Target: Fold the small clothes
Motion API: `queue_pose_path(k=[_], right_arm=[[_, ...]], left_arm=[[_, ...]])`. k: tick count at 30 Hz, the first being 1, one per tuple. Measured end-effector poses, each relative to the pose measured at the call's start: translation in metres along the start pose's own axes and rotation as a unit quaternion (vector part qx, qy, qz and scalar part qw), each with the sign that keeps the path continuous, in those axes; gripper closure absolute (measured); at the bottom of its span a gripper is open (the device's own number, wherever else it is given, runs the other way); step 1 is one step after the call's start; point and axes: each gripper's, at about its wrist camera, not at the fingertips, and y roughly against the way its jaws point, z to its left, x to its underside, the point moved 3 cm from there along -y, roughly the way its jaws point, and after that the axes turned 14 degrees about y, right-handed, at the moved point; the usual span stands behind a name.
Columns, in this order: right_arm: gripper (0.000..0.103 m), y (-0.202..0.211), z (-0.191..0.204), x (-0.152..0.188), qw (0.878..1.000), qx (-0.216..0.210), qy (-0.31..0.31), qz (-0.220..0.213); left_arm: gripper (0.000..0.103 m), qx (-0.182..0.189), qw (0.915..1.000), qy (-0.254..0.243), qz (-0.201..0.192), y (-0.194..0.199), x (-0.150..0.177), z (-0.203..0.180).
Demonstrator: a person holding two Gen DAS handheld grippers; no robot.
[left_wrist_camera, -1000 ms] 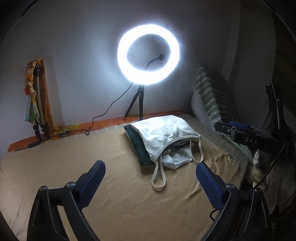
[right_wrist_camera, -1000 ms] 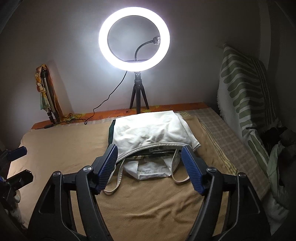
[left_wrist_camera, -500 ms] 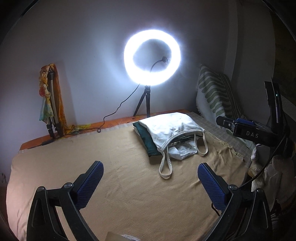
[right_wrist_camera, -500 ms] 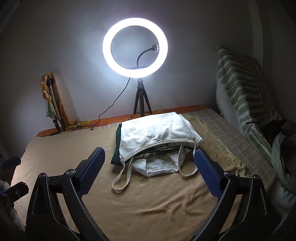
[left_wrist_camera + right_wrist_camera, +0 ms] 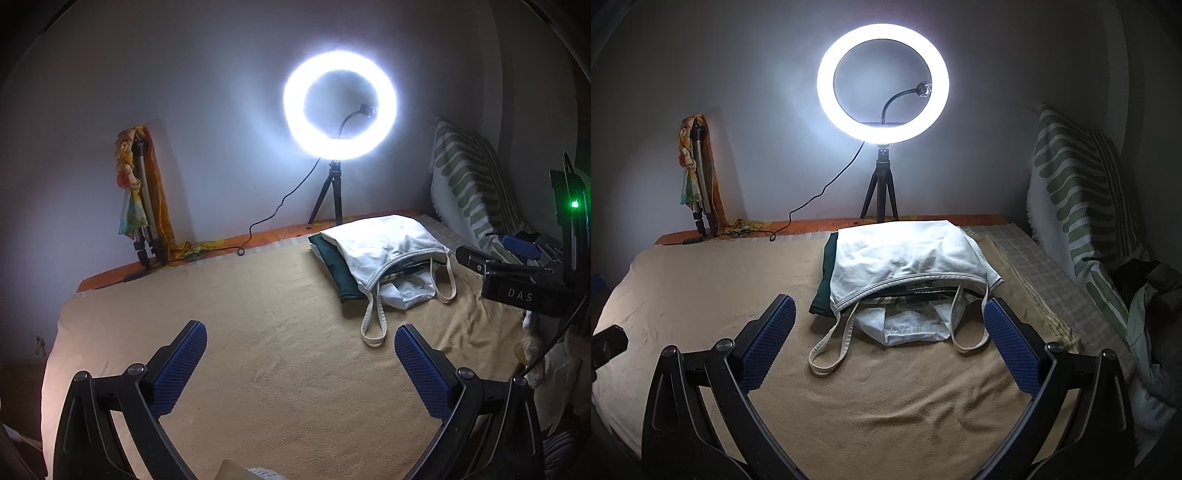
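- I am holding my right gripper (image 5: pixel 889 328) with its blue ribbed pads spread wide after just opening, released, nothing pinched between them, though the strap loops of the clothes are showing in the gap.
- I am keeping my left gripper (image 5: pixel 301 360) released too, jaws wide apart over bare cloth, with nothing between the pads.
- I am looking at a white strappy top (image 5: pixel 905 258) lying folded on top of a dark green folded garment (image 5: pixel 823 284), with a crumpled white piece sticking out from beneath its hem.
- Two cream strap loops (image 5: pixel 831 347) are trailing toward me onto the tan towelling bed cover (image 5: pixel 701 288).
- The stack is sitting toward the far edge of the bed, just before the orange strip by the wall.
- In the left wrist view, the stack is lying ahead and right of the jaws, and a wide stretch of tan cover is lying open to the left.
- Behind the stack, a lit ring light on a black tripod (image 5: pixel 882 81) is standing; a green-striped cushion (image 5: pixel 1078 192) is leaning at the right side.
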Motion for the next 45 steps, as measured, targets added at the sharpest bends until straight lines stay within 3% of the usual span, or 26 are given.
queue_pose_path(k=[45], right_arm=[[0.0,-0.013,-0.005,0.006,1.0,-0.02,-0.016,0.014]], left_arm=[[0.0,-0.002,0.9999,-0.001,-0.011,0.006,-0.006,0.006]])
